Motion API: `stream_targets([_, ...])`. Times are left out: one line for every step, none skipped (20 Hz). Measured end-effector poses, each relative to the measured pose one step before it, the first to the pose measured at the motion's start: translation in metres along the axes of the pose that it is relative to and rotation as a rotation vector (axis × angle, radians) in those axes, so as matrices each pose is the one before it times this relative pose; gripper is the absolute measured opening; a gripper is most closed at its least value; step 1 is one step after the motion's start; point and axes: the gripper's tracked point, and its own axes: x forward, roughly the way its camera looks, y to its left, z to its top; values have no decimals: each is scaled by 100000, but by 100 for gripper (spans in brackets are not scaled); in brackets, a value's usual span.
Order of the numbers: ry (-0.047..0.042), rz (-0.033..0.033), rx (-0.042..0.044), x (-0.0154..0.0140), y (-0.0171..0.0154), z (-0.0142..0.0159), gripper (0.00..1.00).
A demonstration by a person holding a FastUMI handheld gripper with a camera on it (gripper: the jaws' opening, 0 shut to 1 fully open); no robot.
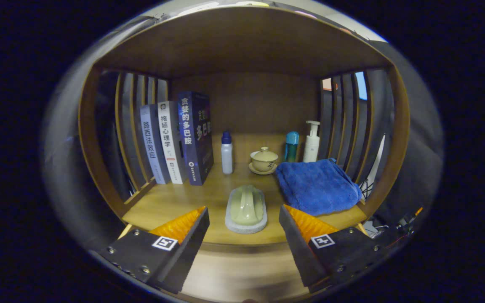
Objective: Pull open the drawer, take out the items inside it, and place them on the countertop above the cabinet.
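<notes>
three books [178,141] stand upright along the left slatted side of the wooden shelf unit [242,46] you are facing. your gripper [243,219] has its two fingers spread wide apart and holds nothing. between the fingertips, just ahead of them, a pale green scrubbing brush with a grey pad [246,209] lies on the countertop [171,202], near its front edge and touching neither finger. to the right of the brush, just beyond your right finger, a folded blue towel [317,185] rests on the same surface. further back you have a small white bottle with a blue cap [227,153], a lidded cream cup on a saucer [263,160], a teal bottle [291,146] and a white pump bottle [311,142], the last two standing close together behind the towel. below the front edge of the countertop, between your fingers, you see a blurred band of wood; you cannot tell whether it is the drawer.
</notes>
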Motion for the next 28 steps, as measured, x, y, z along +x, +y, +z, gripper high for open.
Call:
stream_targets([-262, 950, -19, -966, 36, -136, 99])
stream_targets([-504, 802, 306, -894, -23, -69, 99])
stream_targets([-1214, 656, 260, -979, -115, 7, 99])
stream_targets([-931, 518, 426, -991, -2, -21, 99])
stream_targets([-924, 674, 456, -964, 29, 23, 99])
stream_targets([-1533, 752, 688, -785, 118, 46, 99])
stream_targets([-190, 1386, 1178, -914, 257, -146, 99])
stream_targets([-1141, 1612, 1821, -1029, 367, -69, 99])
stream_targets([-934, 1453, 1781, -980, 214, -79, 99])
stream_targets([-1147, 649, 994, -863, 116, -184, 99])
stream_targets([-1175, 1008, 812, -898, 124, -280, 99])
stream_targets([-1997, 403, 202, -907, -9, -126, 99])
stream_targets([-2471, -88, -115, -887, -163, -216, 99])
stream_targets([-1581, -302, -645, -774, -241, -349, 99])
stream_targets([-1282, -1054, -500, -894, -327, -705, 99])
stream_targets([-1356, -694, -406, -848, -406, -481, 99])
stream_targets([-1421, -560, -527, -808, -75, -760, 99])
stream_targets([-965, -705, -667, -738, -414, -651, 99])
stream_targets([-842, -1479, -99, -676, -386, -912, 99])
stream_targets([-519, -995, 271, -696, -390, -819, 99])
stream_targets([-692, -1103, 828, -693, -272, -981, 99])
stream_targets([-273, -187, 412, -479, -258, -766, 99])
stream_targets([-521, -1070, 1058, -416, -363, -946, 99])
stream_targets([-1070, -1457, 1006, -405, -708, -830, 99])
stream_targets([-176, -1002, 1333, -437, -524, -1103, 99])
stream_targets([24, -325, 2210, -283, -415, -872, 99])
stream_targets([483, 1312, 2596, -173, 35, -878, 99])
stream_targets([987, 251, 1453, 9, -315, -680, 99])
